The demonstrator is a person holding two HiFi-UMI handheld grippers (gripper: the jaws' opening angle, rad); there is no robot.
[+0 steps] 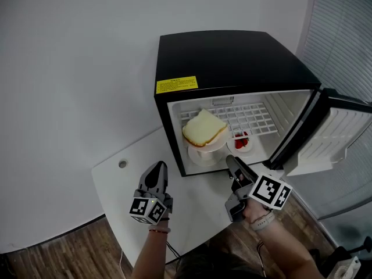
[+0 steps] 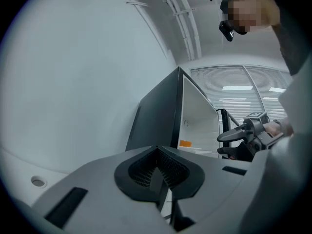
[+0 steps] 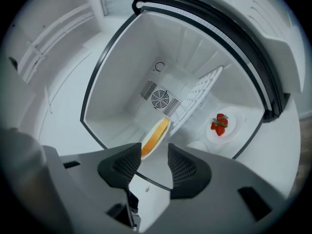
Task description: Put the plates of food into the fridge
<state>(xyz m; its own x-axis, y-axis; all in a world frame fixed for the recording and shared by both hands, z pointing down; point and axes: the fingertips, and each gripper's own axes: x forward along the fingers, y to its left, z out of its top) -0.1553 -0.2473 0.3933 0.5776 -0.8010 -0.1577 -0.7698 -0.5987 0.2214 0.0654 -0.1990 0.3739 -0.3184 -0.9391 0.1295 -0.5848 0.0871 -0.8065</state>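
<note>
**Black fridge stands open with both plates inside**

Black on the outside and white on the inside, the fridge (image 1: 232,57) sits on a white table (image 1: 116,185). Its door (image 1: 337,132) swings wide open on the right side of the fridge. A yellow sticker (image 1: 176,85) is on the front of the fridge, above the opening.

Both plates of food are inside the fridge. A big slice of bread (image 1: 203,128) lies on a white plate (image 1: 200,154) at the left side of the fridge, near the front. A small plate of strawberries (image 1: 240,142) sits just beside it, toward the door side. A white wire shelf (image 1: 250,118) is behind them, deeper in the fridge.

The right gripper (image 1: 231,160) is held low in front of the fridge. Its tips point into the opening and sit at the bottom front edge, near the strawberry plate. Its tongs are wide apart and nothing is between them. The right hand (image 1: 256,211) holds it from behind, and the arm reaches up from the bottom of the head view.

The left gripper (image 1: 156,168) is over the table, in front of the fridge's left corner and apart from it. It points toward the fridge. Its tongs are pressed together and hold nothing. The left arm comes straight up from below.
</note>
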